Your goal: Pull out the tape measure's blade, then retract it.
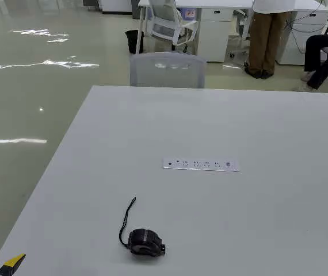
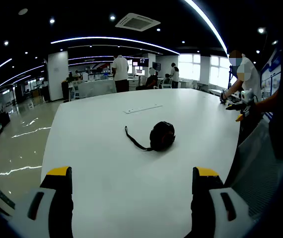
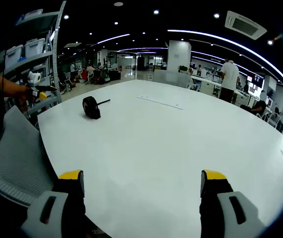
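An open office with a glossy floor lies behind a broad white table (image 1: pixel 267 132). The table has a socket strip (image 1: pixel 201 165) set flat in its middle and a grey chair (image 1: pixel 167 69) at its far edge. The tape measure (image 1: pixel 147 241) lies on its side near the person's edge, well short of the strip, with its black wrist strap (image 1: pixel 126 215) trailing away from the person. No blade shows outside the case, so the pull-out appears not yet begun. The bare tabletop around it would give the blade room to run.

The left gripper (image 2: pixel 132 171) is held low over the near edge, jaws spread wide with nothing between them. It points at the tape measure, which sits ahead and a little right of centre in its view. That aim suggests it is lined up to take the case. The right gripper (image 3: pixel 142 174) is likewise spread and empty, off to the other side, with the tape measure well apart toward the left of its view (probably free to catch the blade's hook, which is too small to make out). A yellow fingertip (image 1: pixel 11 264) at the bottom-left corner of the head view belongs to a gripper, likely the left.
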{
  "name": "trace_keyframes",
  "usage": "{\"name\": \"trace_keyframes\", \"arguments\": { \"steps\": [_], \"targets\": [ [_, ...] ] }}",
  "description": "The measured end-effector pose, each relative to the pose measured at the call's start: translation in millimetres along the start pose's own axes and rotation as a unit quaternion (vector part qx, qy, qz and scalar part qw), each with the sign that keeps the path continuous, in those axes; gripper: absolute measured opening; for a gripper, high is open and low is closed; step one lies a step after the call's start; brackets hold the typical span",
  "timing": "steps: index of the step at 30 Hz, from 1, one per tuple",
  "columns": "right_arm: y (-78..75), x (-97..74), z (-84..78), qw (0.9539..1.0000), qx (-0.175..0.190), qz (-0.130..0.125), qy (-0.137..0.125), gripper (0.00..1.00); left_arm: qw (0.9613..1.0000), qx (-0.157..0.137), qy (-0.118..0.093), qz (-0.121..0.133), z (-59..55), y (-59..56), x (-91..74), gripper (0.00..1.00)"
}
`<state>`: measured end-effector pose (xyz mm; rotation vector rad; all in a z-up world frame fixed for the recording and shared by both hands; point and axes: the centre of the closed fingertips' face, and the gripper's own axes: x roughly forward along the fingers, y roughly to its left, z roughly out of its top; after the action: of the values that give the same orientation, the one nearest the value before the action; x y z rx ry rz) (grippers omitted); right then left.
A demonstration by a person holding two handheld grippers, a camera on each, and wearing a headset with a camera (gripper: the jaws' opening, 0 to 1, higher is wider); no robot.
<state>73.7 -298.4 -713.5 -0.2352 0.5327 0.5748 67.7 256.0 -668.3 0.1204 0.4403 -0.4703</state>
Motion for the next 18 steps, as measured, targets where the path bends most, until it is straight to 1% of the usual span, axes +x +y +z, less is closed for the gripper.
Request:
{"name": "trace_keyframes", "arguments": {
  "steps": [1,2,3,6,11,12,13,15,18],
  "targets": [
    [0.0,0.4,-0.6,1.0000,-0.002,0.000,0.000,1.00,1.0000,0.000,0.002,-0.001,-4.0,2.7,1.1,0.99],
    [-0.8,1.0,-3.0,1.0000,0.001,0.000,0.002,1.00,1.0000,0.001,0.003,-0.002,-5.6,4.3,1.6,0.99],
    [-1.0,1.2,-3.8,1.0000,0.002,0.001,0.002,1.00,1.0000,0.000,0.003,-0.002,-5.8,4.7,1.8,0.99],
    [-1.8,1.5,-4.1,1.0000,0.002,-0.001,0.000,1.00,1.0000,-0.008,-0.005,-0.003,-2.2,5.4,1.5,0.99],
    [-0.4,1.6,-6.2,1.0000,0.004,0.000,0.001,1.00,1.0000,0.000,0.002,-0.003,-5.8,7.6,1.8,0.99],
    [0.6,1.7,-6.5,1.0000,0.000,0.003,0.000,1.00,1.0000,0.000,0.003,-0.002,-6.0,8.1,1.7,0.99],
    [3.3,1.4,-4.8,0.9997,-0.021,0.009,-0.007,0.99,1.0000,-0.001,0.005,0.000,-6.9,9.2,1.5,0.99],
    [5.3,1.1,-7.7,0.9999,-0.011,0.010,0.005,1.00,1.0000,-0.001,0.004,-0.002,-7.4,8.7,1.2,0.99],
    [9.7,0.4,-5.1,0.9999,-0.010,0.012,-0.001,1.00,1.0000,0.001,0.005,-0.003,-8.9,7.6,0.4,0.99]
  ]
}}
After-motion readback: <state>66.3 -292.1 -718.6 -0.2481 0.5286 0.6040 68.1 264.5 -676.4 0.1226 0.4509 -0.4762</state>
